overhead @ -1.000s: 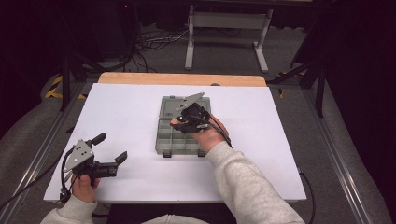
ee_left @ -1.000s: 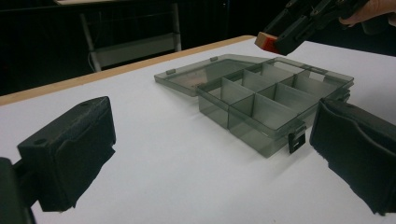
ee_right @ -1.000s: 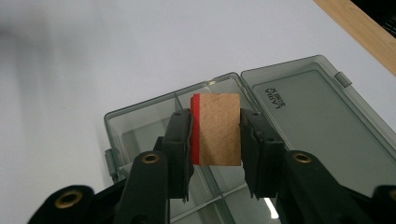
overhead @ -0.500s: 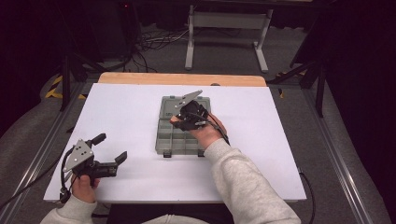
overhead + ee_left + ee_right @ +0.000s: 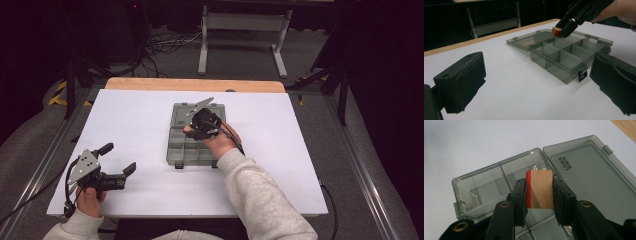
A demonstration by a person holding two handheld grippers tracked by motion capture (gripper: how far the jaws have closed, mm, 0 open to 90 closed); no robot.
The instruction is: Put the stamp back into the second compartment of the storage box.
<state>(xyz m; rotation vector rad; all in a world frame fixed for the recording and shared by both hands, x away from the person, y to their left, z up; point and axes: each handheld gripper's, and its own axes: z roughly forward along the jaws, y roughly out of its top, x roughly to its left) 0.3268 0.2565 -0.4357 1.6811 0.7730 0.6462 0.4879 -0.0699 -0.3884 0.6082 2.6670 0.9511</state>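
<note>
A grey see-through compartment box (image 5: 179,144) lies on the white table with its lid (image 5: 594,180) folded flat open. My right gripper (image 5: 194,128) hovers just over the box's far compartments, shut on a small wooden block (image 5: 541,188) with one red face. The block (image 5: 556,31) hangs between the right gripper's (image 5: 567,25) jaws, above the dividers of the box (image 5: 564,60). In its own view my right gripper (image 5: 539,185) presses on the block from both sides. My left gripper (image 5: 119,157) rests at the table's front left, open with nothing between its fingers (image 5: 461,82).
The white table (image 5: 300,150) has a wooden strip (image 5: 150,84) along its far edge. Behind it, on the dark floor, stand a metal frame (image 5: 240,22) and cables. A person's grey sleeve (image 5: 260,195) reaches in from the bottom to the box.
</note>
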